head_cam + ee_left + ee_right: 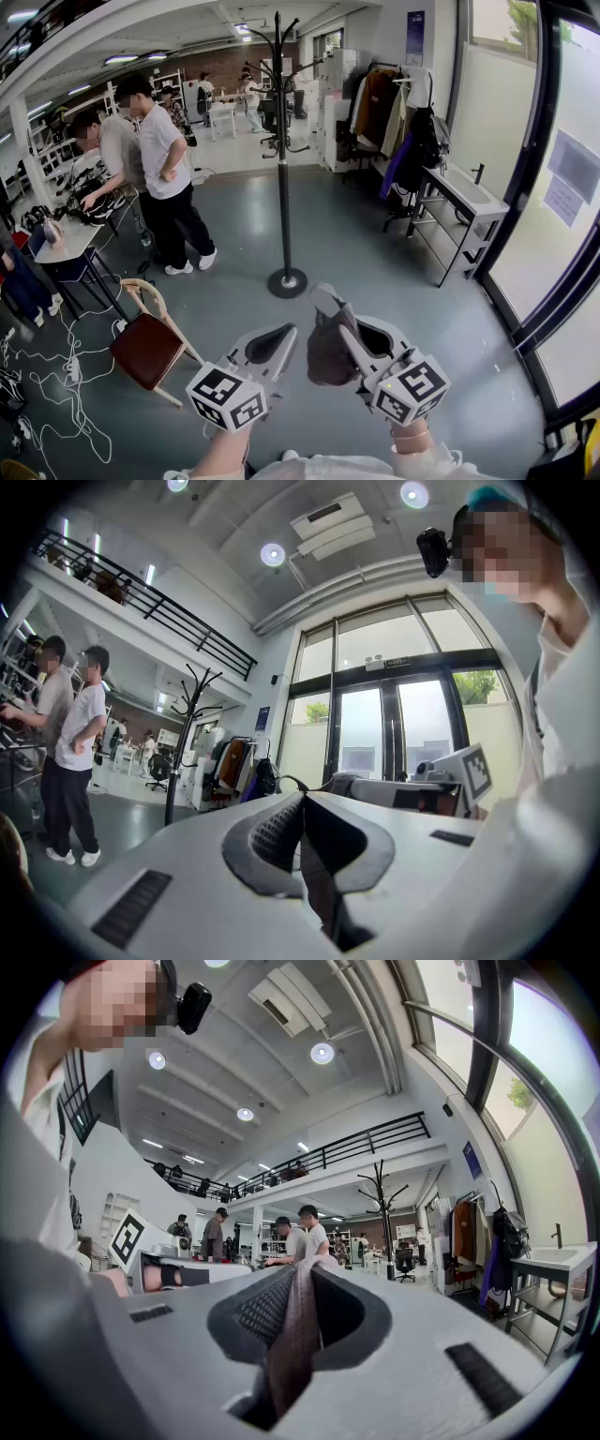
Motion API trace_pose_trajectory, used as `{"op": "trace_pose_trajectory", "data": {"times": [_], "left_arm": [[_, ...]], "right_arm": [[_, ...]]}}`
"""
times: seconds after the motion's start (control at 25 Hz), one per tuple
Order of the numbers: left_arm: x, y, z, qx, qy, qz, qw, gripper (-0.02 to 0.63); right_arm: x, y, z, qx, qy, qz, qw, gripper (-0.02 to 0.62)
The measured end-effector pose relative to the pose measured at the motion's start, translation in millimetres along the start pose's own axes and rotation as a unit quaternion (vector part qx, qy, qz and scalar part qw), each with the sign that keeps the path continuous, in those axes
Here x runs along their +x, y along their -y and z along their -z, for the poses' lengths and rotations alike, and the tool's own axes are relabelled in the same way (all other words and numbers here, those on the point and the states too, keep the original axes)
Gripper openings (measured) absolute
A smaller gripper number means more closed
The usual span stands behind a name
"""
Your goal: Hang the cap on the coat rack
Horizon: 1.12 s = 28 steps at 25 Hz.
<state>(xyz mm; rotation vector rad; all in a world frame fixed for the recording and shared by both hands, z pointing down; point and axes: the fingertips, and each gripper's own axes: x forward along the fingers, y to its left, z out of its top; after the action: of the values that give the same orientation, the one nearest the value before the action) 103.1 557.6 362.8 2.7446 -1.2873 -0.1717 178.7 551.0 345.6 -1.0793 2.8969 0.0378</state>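
**Head view.** The rack [283, 141] stands upright on the floor, straight ahead of both grippers and well apart from them. The right gripper [330, 314] is on the near side of the rack's base, with the brown cap [328, 354] bunched in its jaws. The left gripper [279, 339] is just beside it, equally short of the rack and carrying nothing. A chair [148, 349] sits to the left of the rack's base.

**Left gripper view.** The jaws are together, tips meeting, with nothing between them. The rack [180, 752] shows far off to the left.

**Right gripper view.** The jaws are clamped on a fold of the cap's fabric [292, 1335]. The rack [384, 1208] lies ahead and slightly to the right, its hooks up high.

The step in hand looks like the carry to the rack, so hanging has not begun. Only a fold is pinched, so the clamp should probably stay firm the whole way. Close to the rack, the cap likely needs lifting above a hook tip. It should then come down so the hook enters the cap's opening before the jaws part. The free left gripper could spread the opening. The rack is slender, so a gentle approach would avoid knocking it.
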Motion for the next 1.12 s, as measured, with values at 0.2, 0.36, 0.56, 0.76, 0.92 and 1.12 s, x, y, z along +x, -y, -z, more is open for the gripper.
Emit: {"op": "trace_pose_trajectory", "data": {"times": [0.2, 0.36, 0.56, 0.76, 0.92, 1.12], "left_arm": [[2, 2, 3, -0.012, 0.000, 0.000, 0.9999, 0.015], [3, 2, 4, -0.010, 0.001, -0.005, 0.9999, 0.016], [6, 1, 0, -0.010, 0.006, -0.009, 0.9999, 0.015], [4, 4, 1, -0.012, 0.013, -0.015, 0.9997, 0.016], [11, 11, 5, -0.014, 0.016, -0.018, 0.9996, 0.017], [21, 22, 32, -0.036, -0.001, -0.028, 0.9990, 0.017]], "right_arm": [[2, -2, -1, -0.019, -0.002, -0.010, 1.000, 0.046], [5, -1, -9, -0.027, 0.010, -0.011, 1.000, 0.046], [7, -1, -9, -0.025, 0.011, -0.013, 1.000, 0.043], [3, 2, -5, -0.003, 0.020, -0.002, 1.000, 0.044], [-3, 11, -5, -0.001, 0.021, -0.002, 1.000, 0.044], [-14, 30, 9, 0.019, 0.009, 0.000, 1.000, 0.044]]}}
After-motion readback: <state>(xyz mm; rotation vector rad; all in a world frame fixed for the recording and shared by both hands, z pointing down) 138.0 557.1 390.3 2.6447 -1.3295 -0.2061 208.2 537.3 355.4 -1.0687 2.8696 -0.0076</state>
